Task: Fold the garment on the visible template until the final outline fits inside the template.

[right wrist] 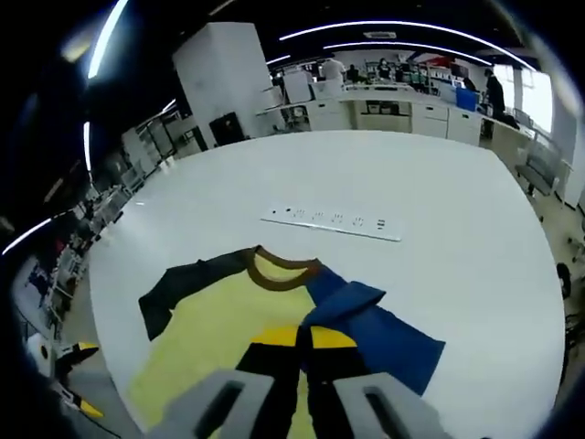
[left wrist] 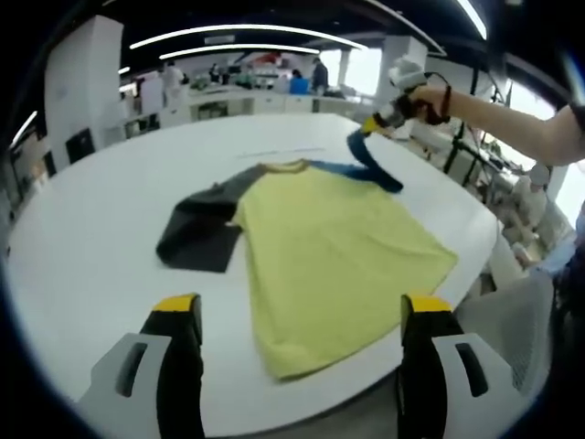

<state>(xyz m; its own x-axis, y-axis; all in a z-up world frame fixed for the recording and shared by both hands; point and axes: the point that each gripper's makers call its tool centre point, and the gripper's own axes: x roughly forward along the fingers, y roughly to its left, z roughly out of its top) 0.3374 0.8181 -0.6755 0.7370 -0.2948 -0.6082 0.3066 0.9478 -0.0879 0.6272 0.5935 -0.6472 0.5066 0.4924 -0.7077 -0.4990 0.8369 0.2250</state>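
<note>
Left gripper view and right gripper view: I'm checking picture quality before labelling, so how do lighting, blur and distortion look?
Left gripper view: even overhead light, the table curved by the lens, the shirt slightly soft. Right gripper view: ceiling strips bow strongly, the right gripper throws little shadow on the blue sleeve.

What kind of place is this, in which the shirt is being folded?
Probably a large open lab or workshop: a wide white table holds the shirt and a power strip, with strip lights overhead and workbenches where people stand behind.
</note>
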